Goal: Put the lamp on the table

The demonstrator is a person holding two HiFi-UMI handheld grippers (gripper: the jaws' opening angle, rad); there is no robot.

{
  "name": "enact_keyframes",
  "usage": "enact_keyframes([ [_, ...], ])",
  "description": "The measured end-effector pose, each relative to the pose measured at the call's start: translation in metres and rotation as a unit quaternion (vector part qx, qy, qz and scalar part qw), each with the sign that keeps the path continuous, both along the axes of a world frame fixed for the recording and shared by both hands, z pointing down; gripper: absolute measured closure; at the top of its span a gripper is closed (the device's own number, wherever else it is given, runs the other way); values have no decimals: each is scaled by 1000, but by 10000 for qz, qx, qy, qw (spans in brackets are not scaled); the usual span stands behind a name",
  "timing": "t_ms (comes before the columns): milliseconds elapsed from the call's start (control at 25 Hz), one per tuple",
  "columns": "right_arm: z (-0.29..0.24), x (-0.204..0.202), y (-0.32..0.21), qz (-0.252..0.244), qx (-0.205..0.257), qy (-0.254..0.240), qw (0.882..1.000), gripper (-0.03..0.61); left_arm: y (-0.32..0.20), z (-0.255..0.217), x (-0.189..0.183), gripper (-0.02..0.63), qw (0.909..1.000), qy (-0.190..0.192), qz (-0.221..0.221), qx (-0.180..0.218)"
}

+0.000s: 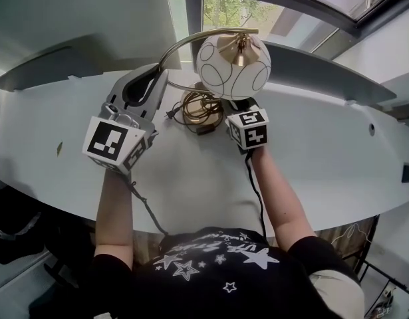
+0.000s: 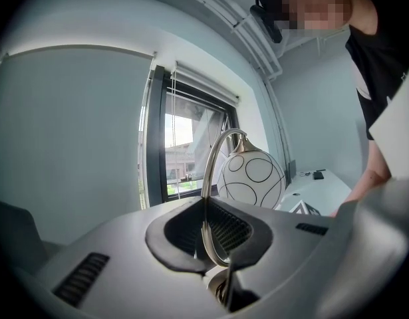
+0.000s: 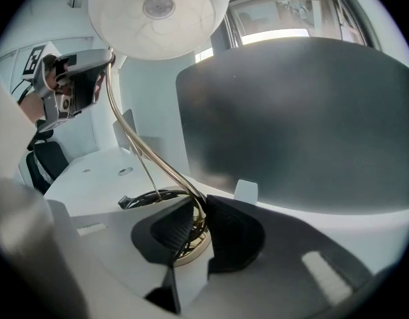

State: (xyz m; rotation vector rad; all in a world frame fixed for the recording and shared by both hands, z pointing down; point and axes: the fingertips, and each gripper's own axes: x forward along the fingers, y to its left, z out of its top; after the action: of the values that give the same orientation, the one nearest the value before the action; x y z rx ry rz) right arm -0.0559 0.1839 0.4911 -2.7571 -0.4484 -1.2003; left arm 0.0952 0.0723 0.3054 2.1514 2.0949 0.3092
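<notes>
The lamp has a white globe shade [image 1: 233, 66] with black rings, a curved brass stem [image 1: 184, 45] and a round brass base [image 1: 191, 102] that stands on the white table [image 1: 324, 158]. My left gripper [image 1: 157, 72] is shut on the stem high up; in the left gripper view the stem [image 2: 207, 205] runs between the closed pads, with the shade [image 2: 251, 178] beyond. My right gripper [image 1: 225, 105] reaches in under the shade. In the right gripper view its pads [image 3: 199, 218] close on the foot of the stem just above the base [image 3: 191, 252], under the shade [image 3: 157, 12].
The lamp's dark cord [image 1: 199, 108] lies coiled on the base, its plug [image 1: 169, 115] on the table beside it. A grey panel [image 1: 310, 65] and a window stand behind the table. A black chair [image 1: 11, 224] is at the left, below the table's near edge.
</notes>
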Motion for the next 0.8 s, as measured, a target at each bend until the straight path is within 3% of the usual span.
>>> enact_keyframes([
  [280, 4, -2, -4, -157, 74, -270, 9995, 525, -3, 2, 1, 583, 9991, 101, -408, -98],
  [400, -1, -1, -6, -133, 161, -147, 9997, 515, -4, 6, -1, 576, 9989, 21, -463, -98],
  [520, -9, -4, -7, -36, 129, -15, 9999, 485, -8, 9, -6, 481, 9987, 71, -506, 1],
  [640, -22, -11, -13, -11, 114, 113, 9999, 469, -15, 11, -14, 457, 9982, 94, -575, 117],
  [800, -41, -26, -27, -27, 141, 256, 9996, 453, -31, 15, -36, 440, 9977, -178, -587, 305],
])
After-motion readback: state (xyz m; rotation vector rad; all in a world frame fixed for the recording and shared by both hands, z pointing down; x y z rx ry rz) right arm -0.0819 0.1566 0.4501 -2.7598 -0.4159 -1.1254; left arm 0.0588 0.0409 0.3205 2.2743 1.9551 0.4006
